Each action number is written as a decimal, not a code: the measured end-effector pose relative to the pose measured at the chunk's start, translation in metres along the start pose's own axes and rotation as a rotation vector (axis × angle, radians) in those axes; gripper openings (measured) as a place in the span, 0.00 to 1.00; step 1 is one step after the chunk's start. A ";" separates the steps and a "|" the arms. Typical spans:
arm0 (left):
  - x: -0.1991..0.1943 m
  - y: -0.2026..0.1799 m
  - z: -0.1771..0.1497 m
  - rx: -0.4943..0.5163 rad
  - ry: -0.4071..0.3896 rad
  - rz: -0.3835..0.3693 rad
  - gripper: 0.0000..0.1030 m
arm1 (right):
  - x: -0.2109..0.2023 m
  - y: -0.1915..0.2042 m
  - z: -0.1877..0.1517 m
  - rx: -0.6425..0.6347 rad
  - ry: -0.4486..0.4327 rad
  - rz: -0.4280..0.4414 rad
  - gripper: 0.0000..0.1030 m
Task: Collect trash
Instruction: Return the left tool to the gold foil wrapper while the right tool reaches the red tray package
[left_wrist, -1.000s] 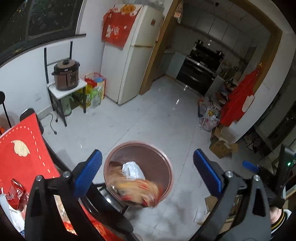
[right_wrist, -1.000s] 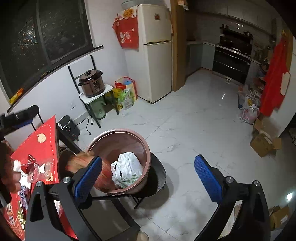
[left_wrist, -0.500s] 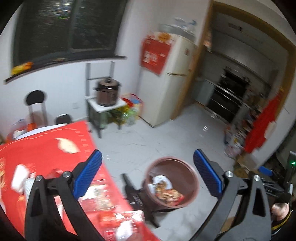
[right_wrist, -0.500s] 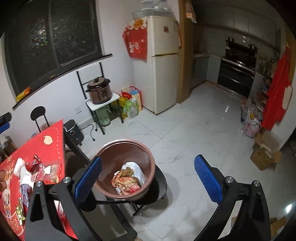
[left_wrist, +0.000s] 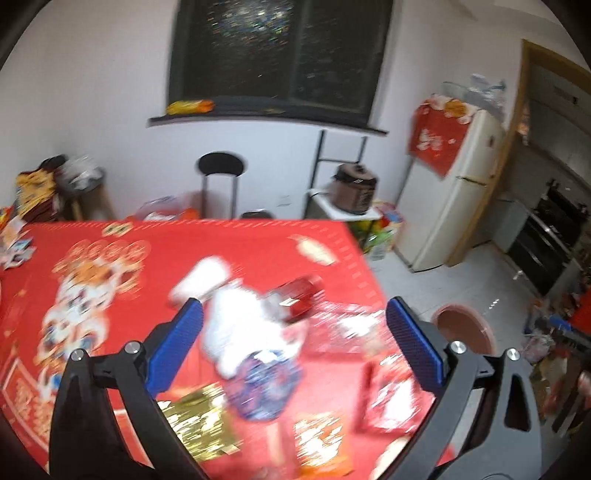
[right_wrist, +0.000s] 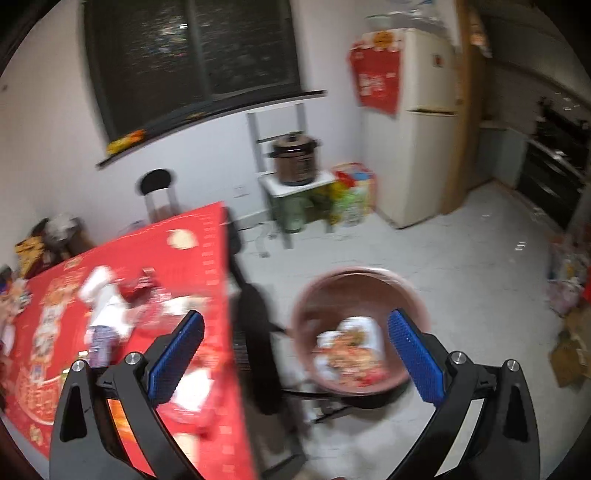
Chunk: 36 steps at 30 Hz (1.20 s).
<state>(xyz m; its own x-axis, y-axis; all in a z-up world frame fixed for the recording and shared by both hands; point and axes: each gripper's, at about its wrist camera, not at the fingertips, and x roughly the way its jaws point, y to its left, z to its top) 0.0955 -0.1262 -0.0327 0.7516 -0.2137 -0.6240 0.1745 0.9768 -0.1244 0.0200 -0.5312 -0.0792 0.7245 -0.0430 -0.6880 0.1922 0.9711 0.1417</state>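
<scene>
Left wrist view: left gripper (left_wrist: 291, 332) spread wide, empty, over blurred wrappers (left_wrist: 266, 373) on red table (left_wrist: 110, 280); right gripper (right_wrist: 295, 339) spread, empty, bin (right_wrist: 354, 291) with trash beyond its right finger.

A red-clothed table (left_wrist: 155, 258) bears scattered wrappers: white bag (left_wrist: 240, 325), red packet (left_wrist: 299, 299), gold packet (left_wrist: 199, 421).
</scene>
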 end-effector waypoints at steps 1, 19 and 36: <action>-0.004 0.016 -0.008 -0.002 0.008 0.027 0.95 | 0.004 0.018 -0.003 -0.023 0.009 0.026 0.95; 0.020 0.177 -0.146 -0.178 0.340 0.094 0.93 | 0.066 0.199 -0.056 -0.145 0.234 0.143 0.95; 0.105 0.184 -0.196 -0.256 0.516 -0.027 0.58 | 0.079 0.199 -0.093 -0.102 0.351 0.038 0.95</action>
<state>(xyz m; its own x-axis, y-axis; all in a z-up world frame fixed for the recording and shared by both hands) 0.0822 0.0336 -0.2721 0.3300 -0.2662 -0.9057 -0.0188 0.9574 -0.2883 0.0540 -0.3192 -0.1719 0.4548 0.0596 -0.8886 0.0894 0.9897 0.1121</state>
